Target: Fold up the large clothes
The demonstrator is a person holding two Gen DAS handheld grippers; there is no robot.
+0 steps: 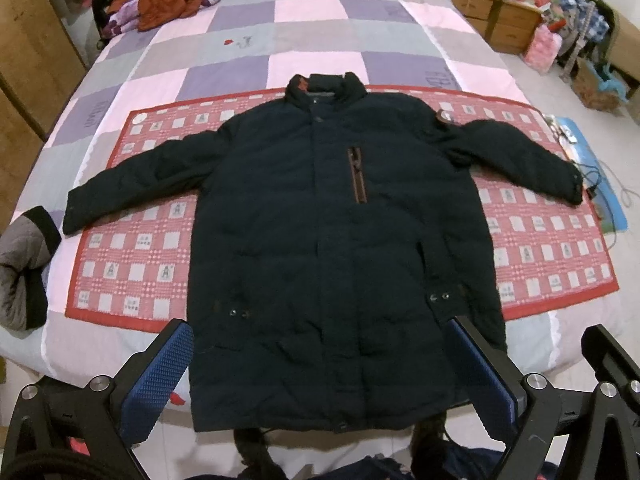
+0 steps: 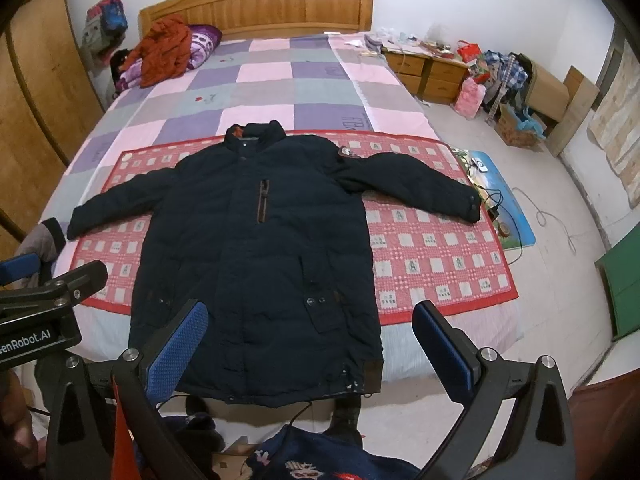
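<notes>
Jacket (image 1: 320,216) is lying face up and spread flat on the bed (image 1: 280,40), its body resting on a red checked mat (image 1: 136,248), both sleeves stretched out to the sides and its hem hanging just over the bed's near edge.

I am holding my left claw (image 1: 324,380) released, blue pads spread wide above the hem, gripping nothing. I am keeping my right claw (image 2: 312,348) released too, hovering near the hem's right corner, apart from the cloth.

What could go wrong, as I judge it: the padding is looking thick and springy, so a fold may be puffing back open unless I am pressing it down. The shell is looking smooth, so a shallow pinch on one layer may be slipping out of the pads. The overhanging hem may be dragging the whole coat toward the floor if I am pulling toward myself. The right sleeve (image 2: 420,184) is reaching close to the mat's edge, with cables just beyond it on the floor, so a wide swing could be snagging them.

It is looking dark navy, quilted, closed at the front, with a stand-up collar (image 1: 324,90), a brown-trimmed chest zip (image 1: 357,176), a shoulder badge (image 1: 445,118) and snap-flap pockets.
</notes>
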